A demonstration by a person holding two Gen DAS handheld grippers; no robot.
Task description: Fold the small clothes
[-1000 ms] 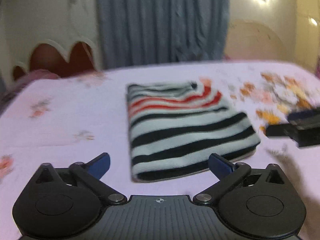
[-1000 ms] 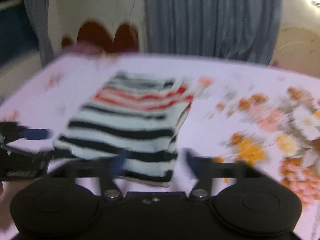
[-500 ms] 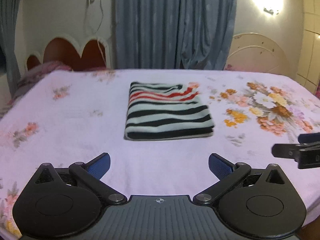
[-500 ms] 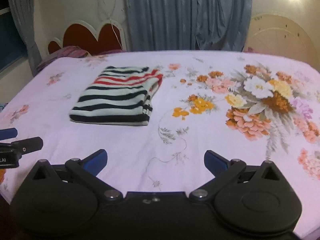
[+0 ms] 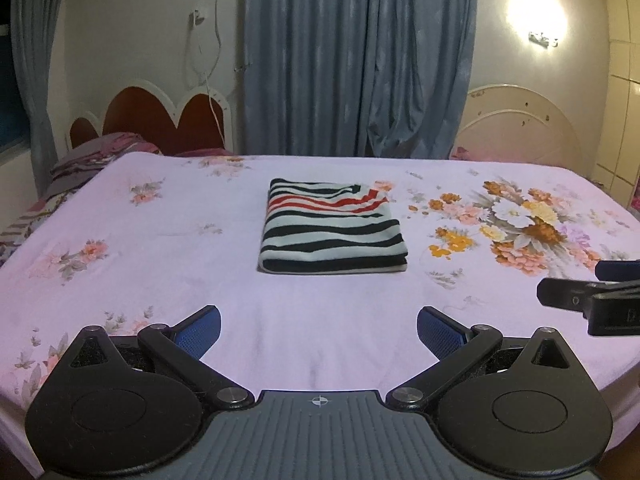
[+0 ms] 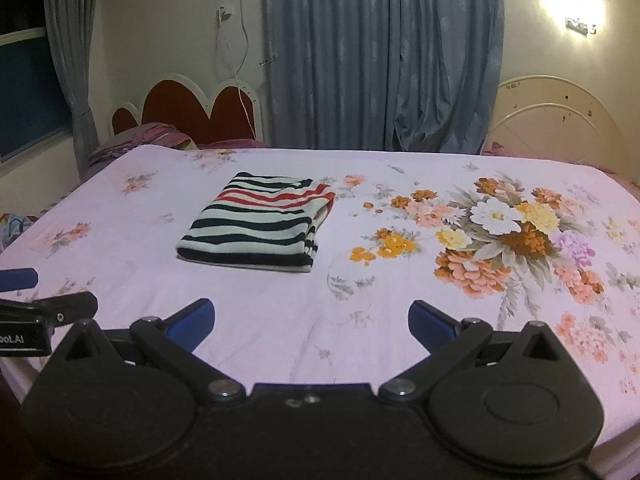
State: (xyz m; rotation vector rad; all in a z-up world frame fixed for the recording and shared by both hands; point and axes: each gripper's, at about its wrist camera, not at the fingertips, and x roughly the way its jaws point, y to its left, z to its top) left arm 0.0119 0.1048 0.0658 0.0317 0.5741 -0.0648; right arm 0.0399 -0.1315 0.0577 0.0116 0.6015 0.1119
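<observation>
Striped garment (image 5: pixel 333 227) lies folded in a neat rectangle mid-bed (image 5: pixel 160 280), far from both tools. Left gripper (image 5: pixel 319 332) and right gripper (image 6: pixel 311 322) hang near the bed's edge, jaws spread and empty. Any careless re-grab could likely undo the fold.

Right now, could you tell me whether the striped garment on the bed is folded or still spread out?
Folded: the striped garment lies as a compact rectangle on the bed sheet, with stacked layers showing along its edges.
</observation>
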